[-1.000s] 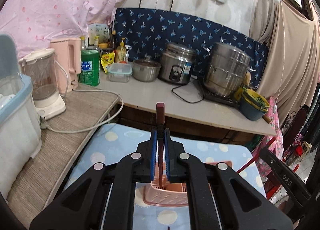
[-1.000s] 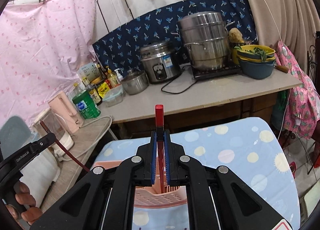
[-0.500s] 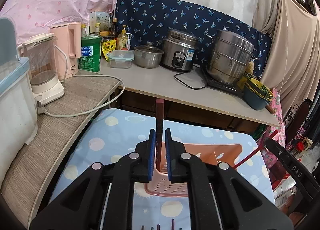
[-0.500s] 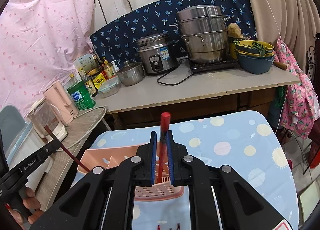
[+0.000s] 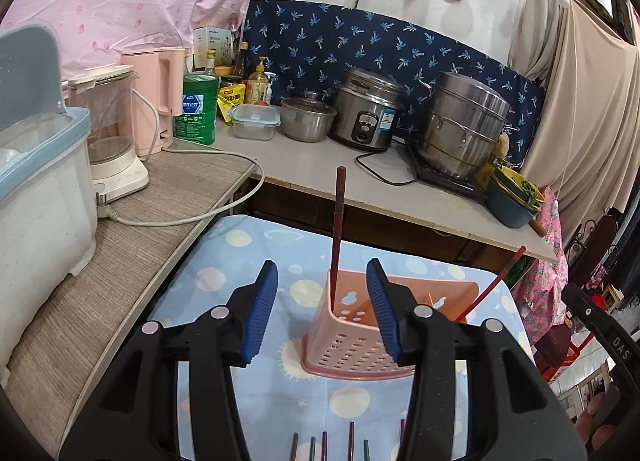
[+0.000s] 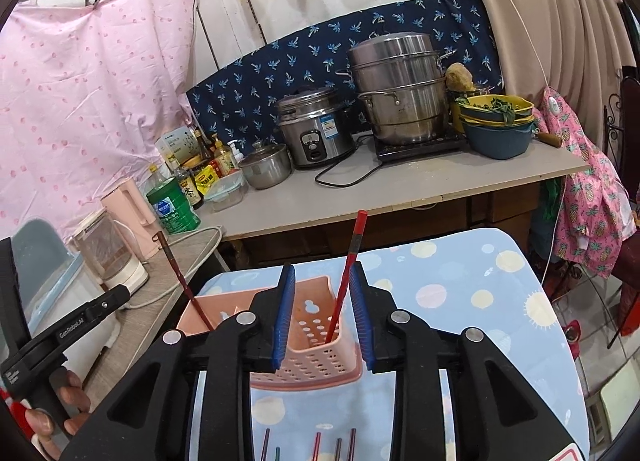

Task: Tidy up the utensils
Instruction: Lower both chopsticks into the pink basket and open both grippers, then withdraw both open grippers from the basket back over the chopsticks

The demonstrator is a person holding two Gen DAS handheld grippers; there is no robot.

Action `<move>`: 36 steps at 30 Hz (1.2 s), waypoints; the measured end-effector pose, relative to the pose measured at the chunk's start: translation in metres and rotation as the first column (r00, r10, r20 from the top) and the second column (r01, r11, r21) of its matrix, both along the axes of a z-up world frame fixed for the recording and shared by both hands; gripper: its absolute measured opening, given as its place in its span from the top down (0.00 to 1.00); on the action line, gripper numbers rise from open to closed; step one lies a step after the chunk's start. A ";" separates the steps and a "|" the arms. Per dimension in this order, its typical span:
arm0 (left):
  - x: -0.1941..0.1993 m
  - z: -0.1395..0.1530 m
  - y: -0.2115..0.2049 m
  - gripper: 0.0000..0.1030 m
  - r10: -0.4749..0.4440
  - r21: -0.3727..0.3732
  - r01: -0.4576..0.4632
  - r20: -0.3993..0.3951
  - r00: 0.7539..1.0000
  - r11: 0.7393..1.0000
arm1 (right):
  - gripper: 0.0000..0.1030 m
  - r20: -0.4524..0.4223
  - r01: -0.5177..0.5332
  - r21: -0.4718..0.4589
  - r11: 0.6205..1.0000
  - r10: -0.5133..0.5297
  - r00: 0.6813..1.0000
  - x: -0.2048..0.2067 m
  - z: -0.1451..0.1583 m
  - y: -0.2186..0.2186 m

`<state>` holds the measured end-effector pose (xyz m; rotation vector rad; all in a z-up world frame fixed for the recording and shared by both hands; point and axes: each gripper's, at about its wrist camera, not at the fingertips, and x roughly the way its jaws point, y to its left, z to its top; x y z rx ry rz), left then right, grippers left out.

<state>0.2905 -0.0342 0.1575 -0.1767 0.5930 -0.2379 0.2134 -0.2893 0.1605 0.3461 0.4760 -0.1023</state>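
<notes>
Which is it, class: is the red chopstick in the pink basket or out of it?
In. The red chopstick leans with its lower end inside the pink basket, between the opening jaws of the right gripper, which do not touch it.

A pale blue dotted tablecloth (image 5: 240, 261) bears a pink basket (image 5: 352, 345) (chopsticks (image 5: 351, 441) lie nearer).
</notes>
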 end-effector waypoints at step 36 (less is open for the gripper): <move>-0.179 -0.143 0.047 0.53 -0.054 0.133 0.088 -0.240 0.969 0.987 | 0.72 -0.266 -0.050 0.023 0.998 0.054 0.962 -0.179 -0.142 0.071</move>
